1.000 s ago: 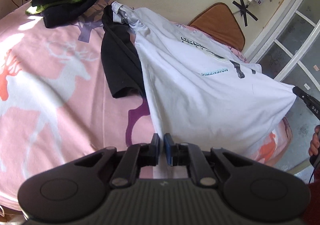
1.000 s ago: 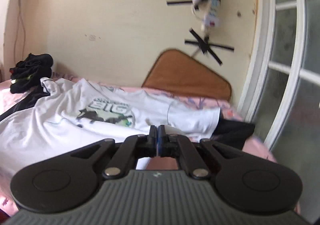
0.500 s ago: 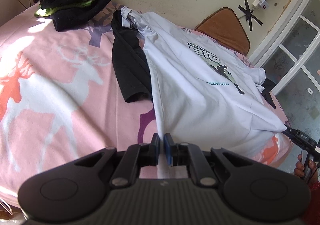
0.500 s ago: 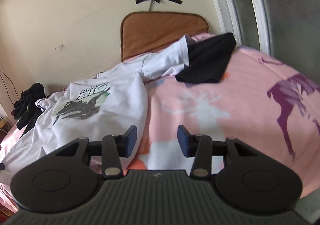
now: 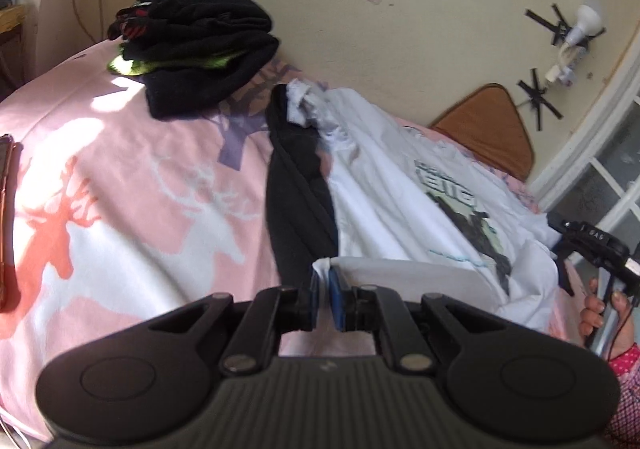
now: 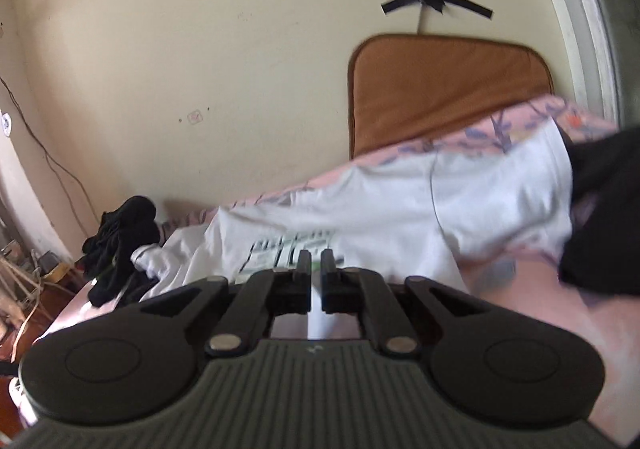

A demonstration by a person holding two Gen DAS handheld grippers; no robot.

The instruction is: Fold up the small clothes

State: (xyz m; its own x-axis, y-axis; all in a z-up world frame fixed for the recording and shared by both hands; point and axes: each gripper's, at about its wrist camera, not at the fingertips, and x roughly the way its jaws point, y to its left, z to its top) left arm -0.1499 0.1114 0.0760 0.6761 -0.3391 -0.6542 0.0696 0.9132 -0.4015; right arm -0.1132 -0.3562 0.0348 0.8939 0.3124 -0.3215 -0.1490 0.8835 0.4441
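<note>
A white T-shirt (image 5: 392, 185) with a dark printed graphic and black sleeves lies spread on the pink bed. My left gripper (image 5: 325, 289) is shut on the shirt's near hem corner, with a folded white edge running to its right. My right gripper (image 6: 316, 269) is shut on a strip of the same white shirt (image 6: 360, 209), low over the bed. In the left wrist view the right gripper's body (image 5: 588, 241) shows at the shirt's far right edge, held by a hand.
A pile of folded dark clothes (image 5: 196, 45) sits at the bed's far left corner. A brown cushion (image 6: 440, 89) leans on the wall. A phone (image 5: 4, 217) lies at the left edge. A window frame (image 5: 600, 169) stands on the right.
My right gripper was open half a second ago and has now shut on the white shirt. My left gripper has carried the hem up and forward, so a folded edge now shows.
</note>
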